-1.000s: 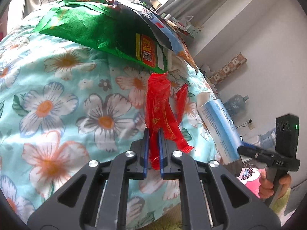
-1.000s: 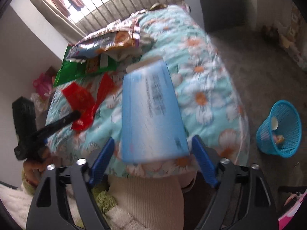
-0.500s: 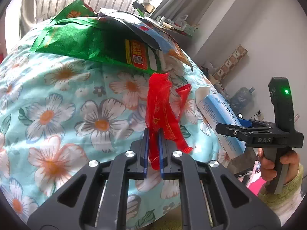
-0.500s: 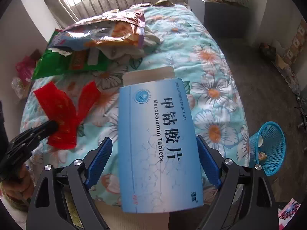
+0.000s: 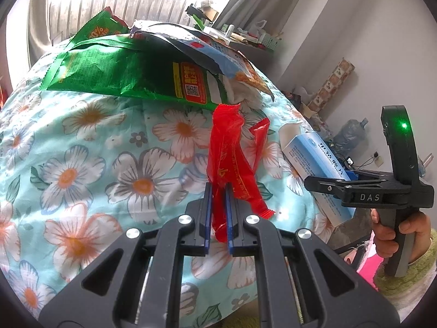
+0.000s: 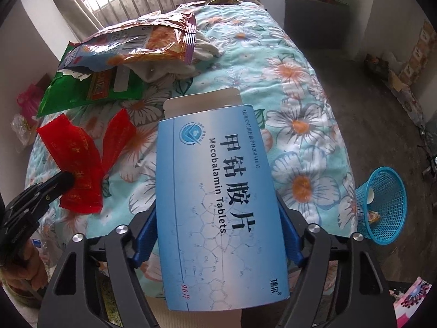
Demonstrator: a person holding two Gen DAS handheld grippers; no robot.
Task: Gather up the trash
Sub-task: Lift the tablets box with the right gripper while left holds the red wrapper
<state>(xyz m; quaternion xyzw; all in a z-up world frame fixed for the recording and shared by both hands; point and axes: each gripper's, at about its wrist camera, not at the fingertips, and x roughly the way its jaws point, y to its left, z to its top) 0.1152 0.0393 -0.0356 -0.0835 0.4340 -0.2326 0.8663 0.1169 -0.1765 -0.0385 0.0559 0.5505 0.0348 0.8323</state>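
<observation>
Two pieces in hand, rest on bed point(image 6: 286, 63). R gripper point(image 6: 218, 235), jaws just closing, clamps box point(image 6: 215, 191) over bed's near edge; L gripper point(image 5: 217, 216) pinches wrapper point(image 5: 226, 158) beside it. Pickup step done; next, carry both to bin point(image 6: 385, 205) off bed's right side.

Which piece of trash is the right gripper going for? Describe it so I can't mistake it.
On the floral bedspread, nearest the camera, the right gripper has just been closing on a flat blue medicine box. It is the only cardboard item, printed "Mecobalamin Tablets"; its neighbours are crinkly wrappers.
</observation>
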